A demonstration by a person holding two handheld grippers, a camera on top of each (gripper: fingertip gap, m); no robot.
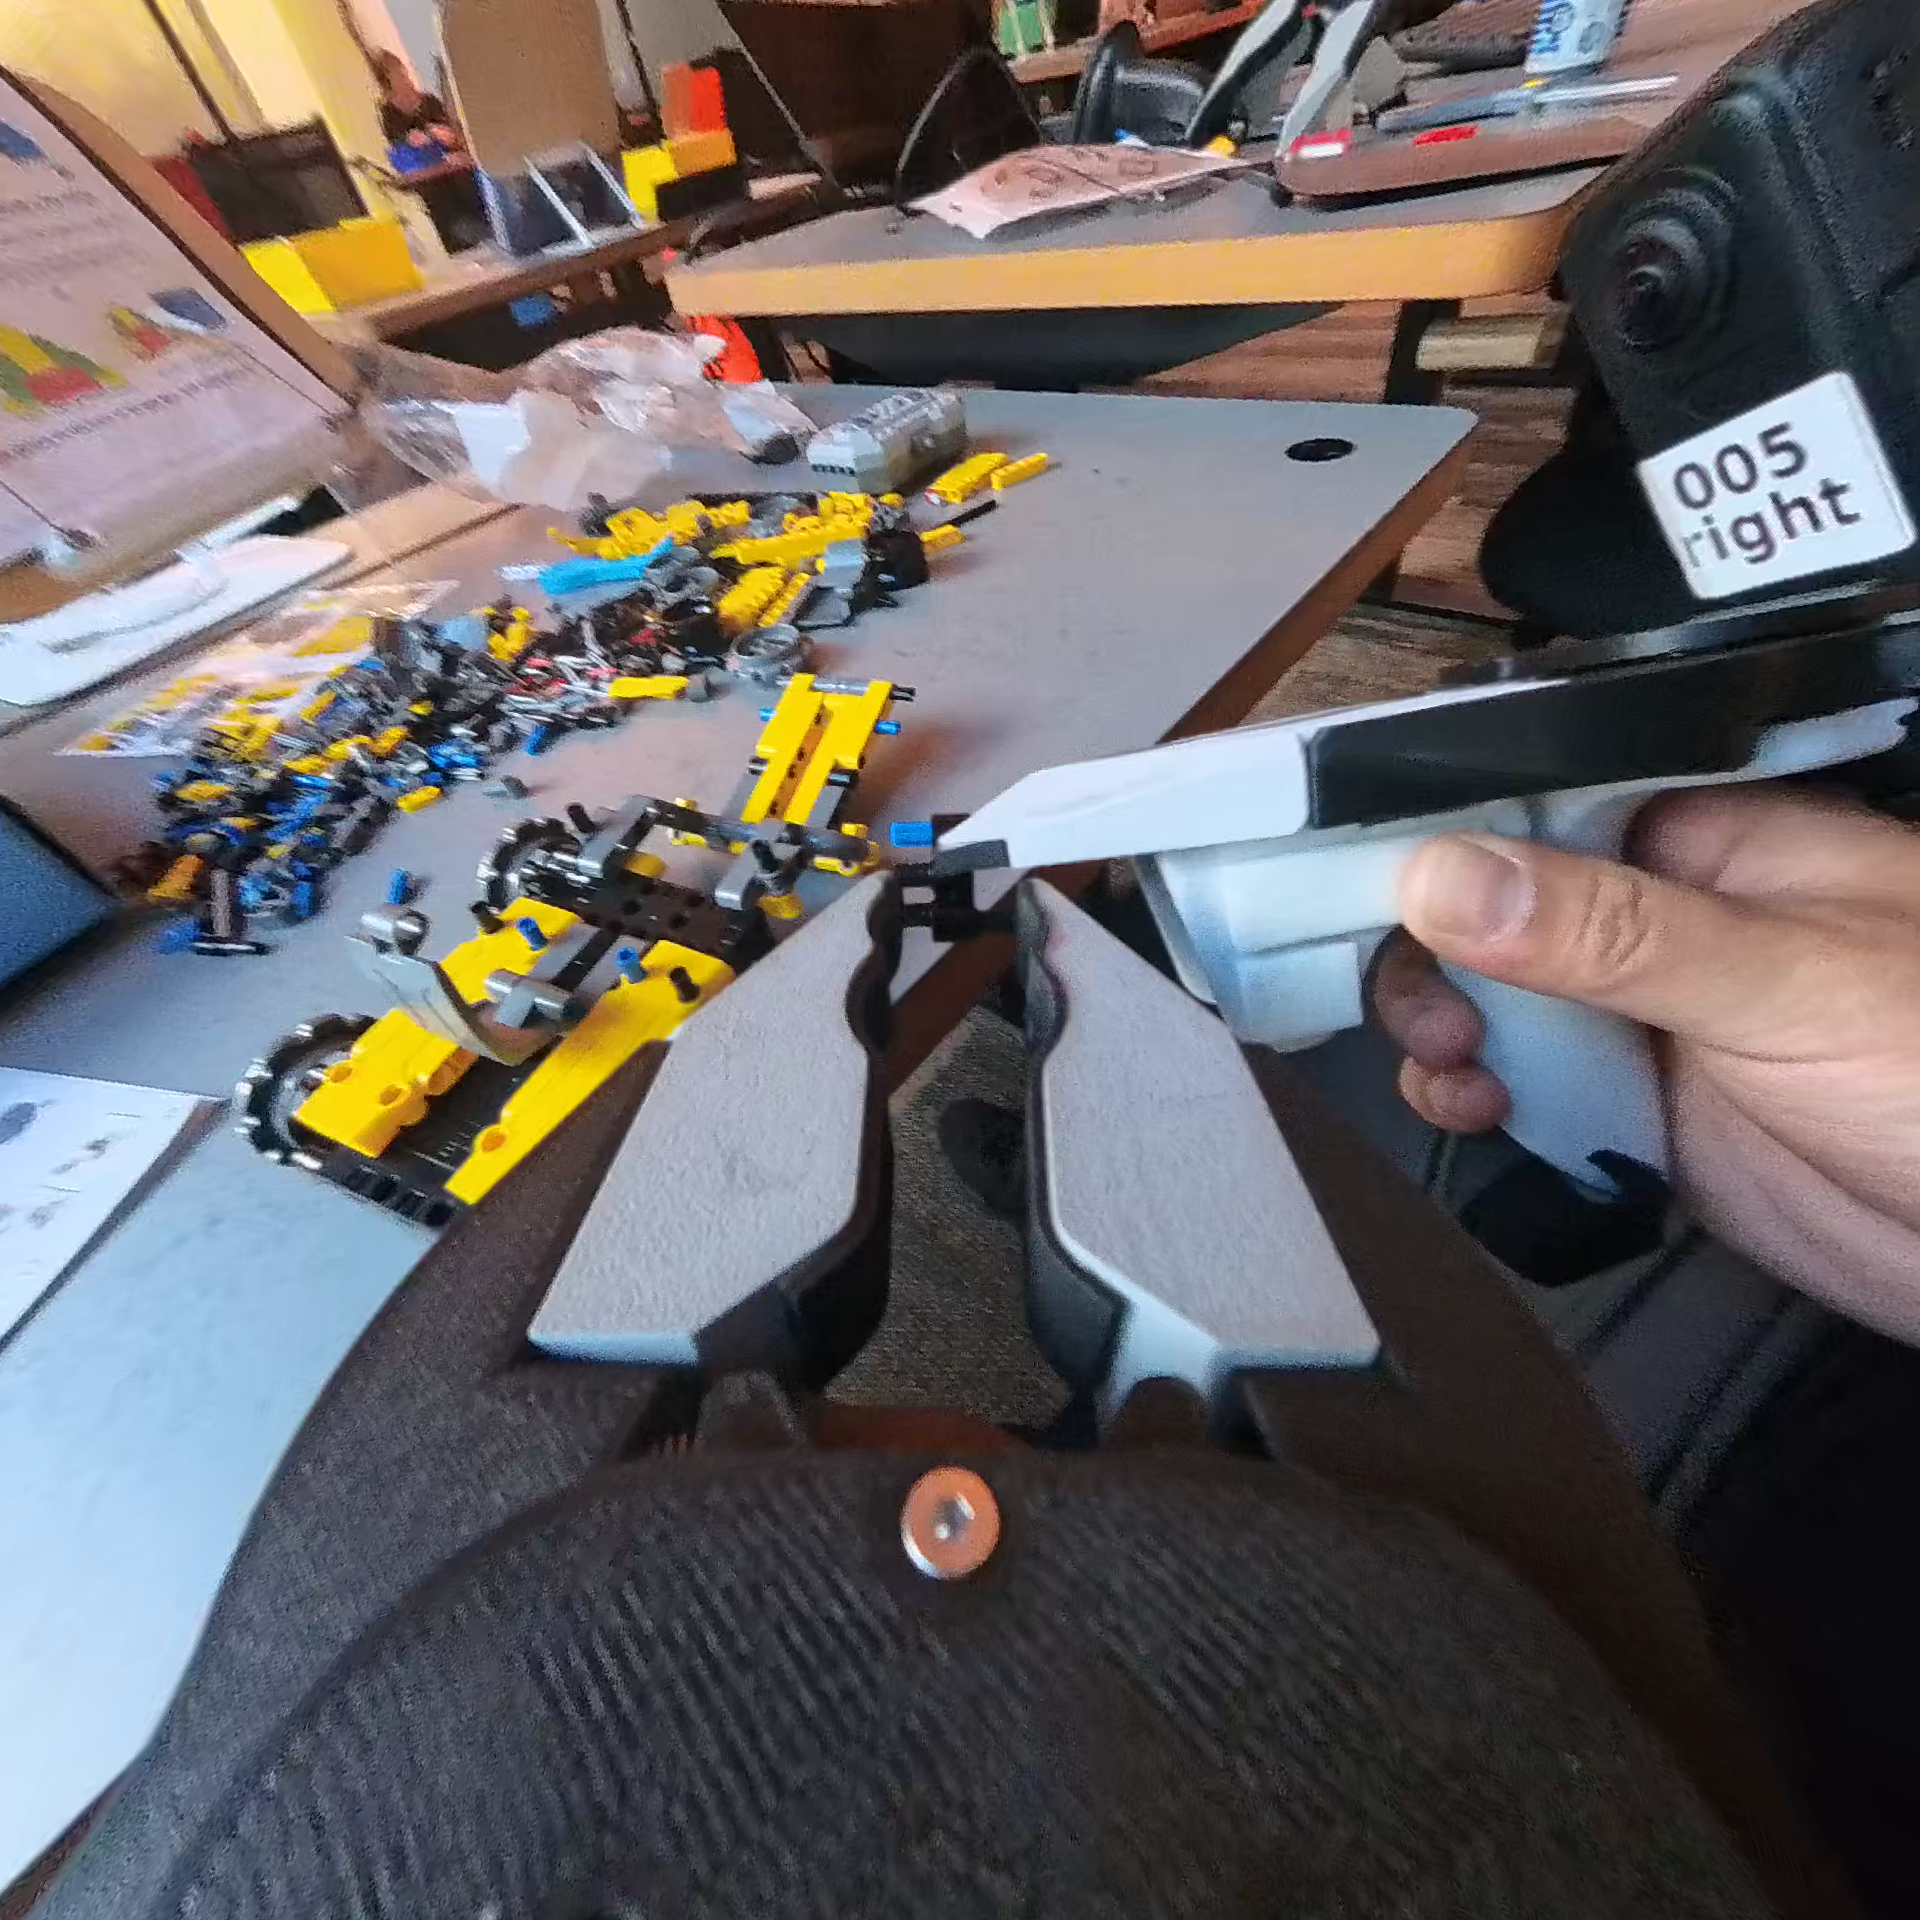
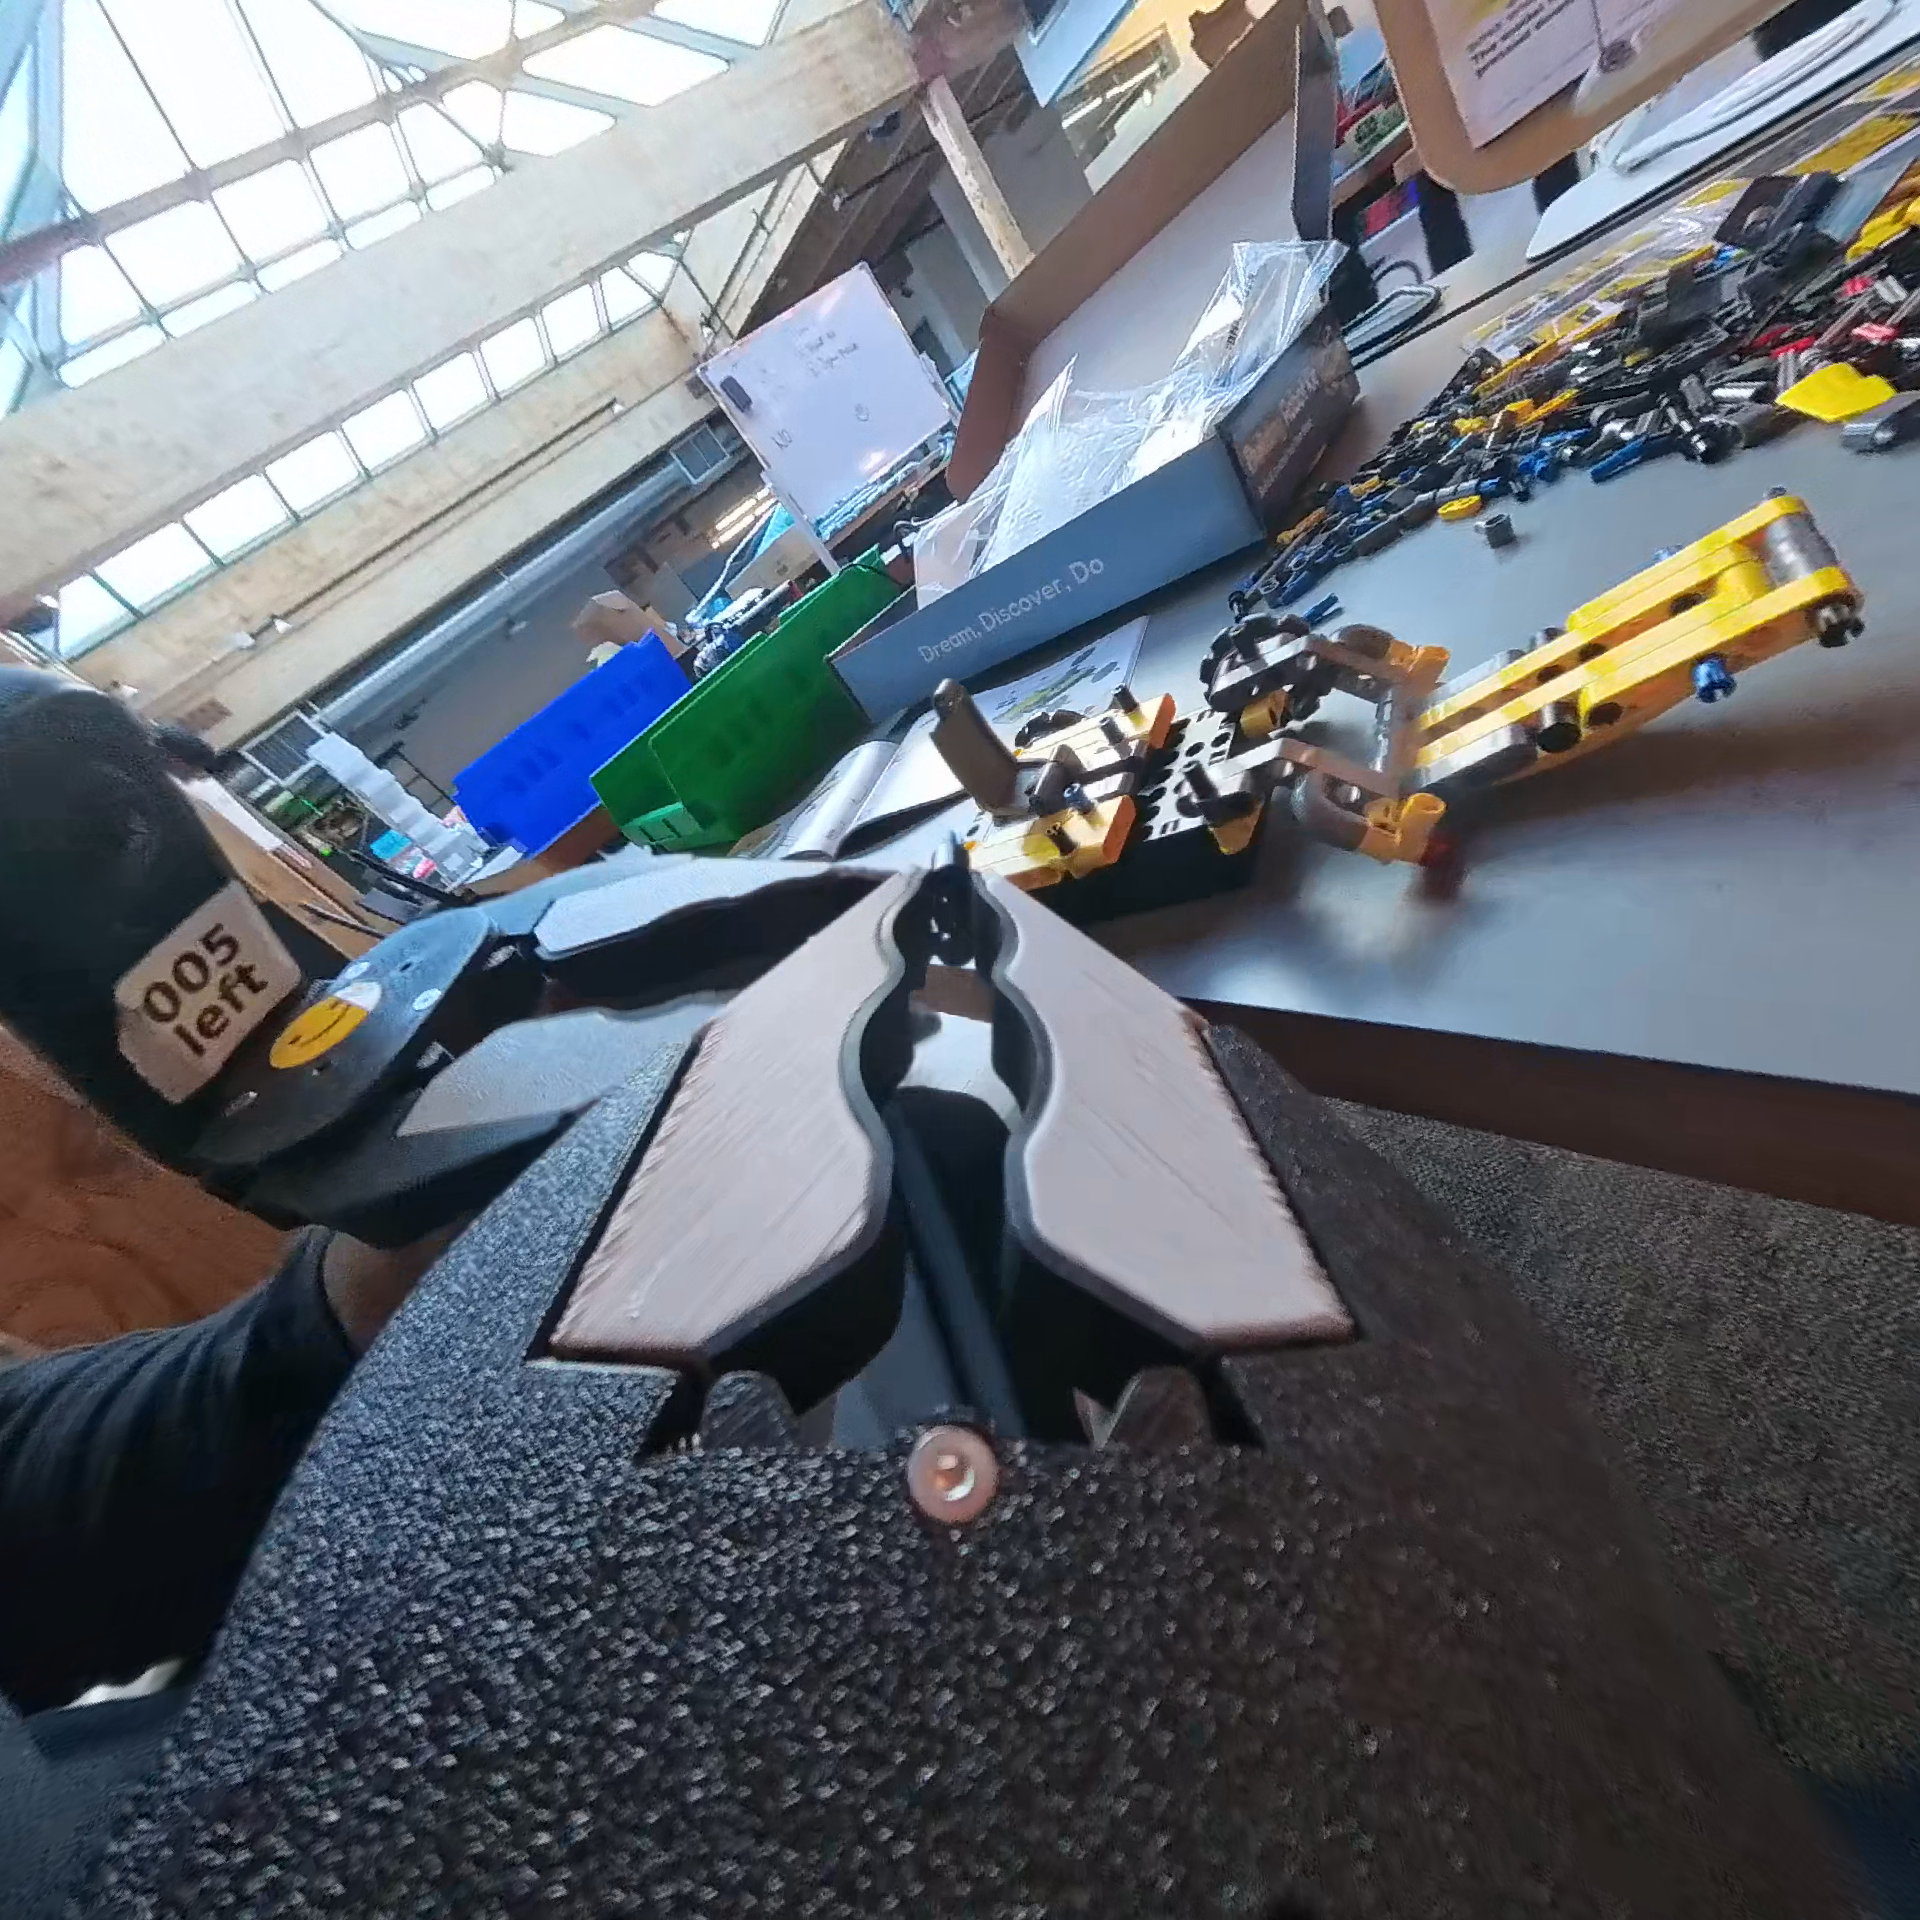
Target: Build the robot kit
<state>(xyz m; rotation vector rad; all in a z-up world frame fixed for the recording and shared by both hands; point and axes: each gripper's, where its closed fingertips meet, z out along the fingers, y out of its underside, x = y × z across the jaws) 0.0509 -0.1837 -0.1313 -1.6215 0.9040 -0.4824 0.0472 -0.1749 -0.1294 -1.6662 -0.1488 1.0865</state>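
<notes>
The left tongs [image 1: 954, 899] stand at a narrow gap, tips flanking a small black piece [image 1: 940, 909]; whether they grip it cannot be told. The right tongs [image 2: 948, 894] are closed on that piece, just off the worktop [image 1: 1195, 540] edge and above the floor. Just beyond lies the yellow-and-black model [image 1: 540, 997], near the edge. Bare surface lies to its right. Farther off, loose parts [image 1: 416, 727] cover the left side, with clear plastic bags [image 1: 582, 416] behind.
</notes>
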